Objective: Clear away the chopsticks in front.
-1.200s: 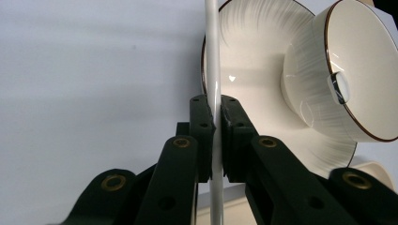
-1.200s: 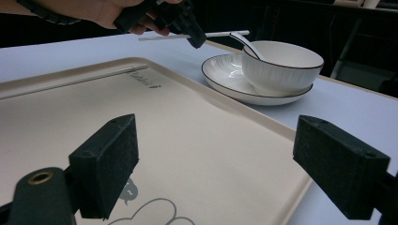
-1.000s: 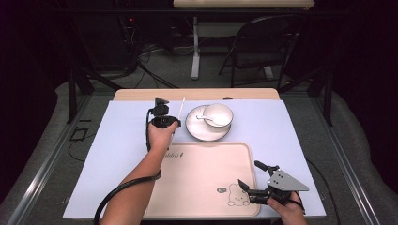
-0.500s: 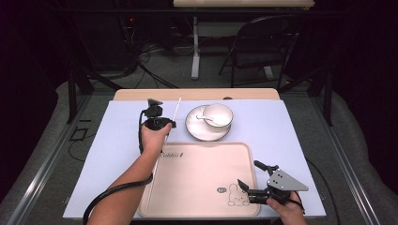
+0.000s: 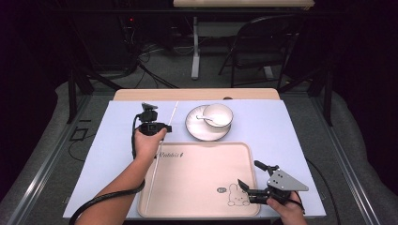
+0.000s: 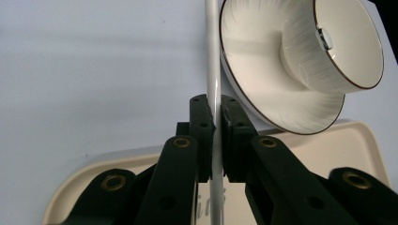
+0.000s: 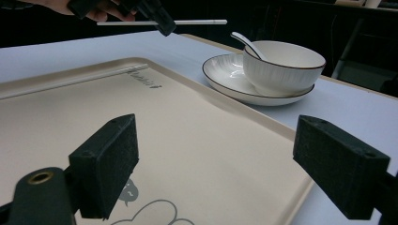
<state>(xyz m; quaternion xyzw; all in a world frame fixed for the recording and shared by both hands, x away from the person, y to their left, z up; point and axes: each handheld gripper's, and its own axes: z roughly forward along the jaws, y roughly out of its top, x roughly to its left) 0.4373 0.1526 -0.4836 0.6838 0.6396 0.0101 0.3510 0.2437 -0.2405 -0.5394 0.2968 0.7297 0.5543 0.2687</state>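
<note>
Left gripper point(image 5: 155, 127) is clamping one white chopstick point(image 6: 213, 56) between its jaws, holding it raised over the lavender table mat point(image 5: 108, 154), just off the far-left corner of the beige tray point(image 5: 197, 206). In the left gripper view the stick is running straight up past the rim of the plate point(image 6: 263, 93).

A second chopstick point(image 5: 151, 180) is already lying in the tray along its left edge; judging from this, one stick is placed and the held one is waiting to join it, so the job looks roughly half done.

Centre of the tray is lying bare, giving plenty of room to lower the stick beside its mate. The plate, carrying a bowl point(image 5: 218, 115) with a spoon point(image 5: 207, 119), is sitting just beyond the tray's far edge, near the stick's tip, so that side is tight.

Right gripper point(image 5: 251, 191) is resting over the tray's near-right corner, jaws spread wide and gripping nothing, well apart from the left.
</note>
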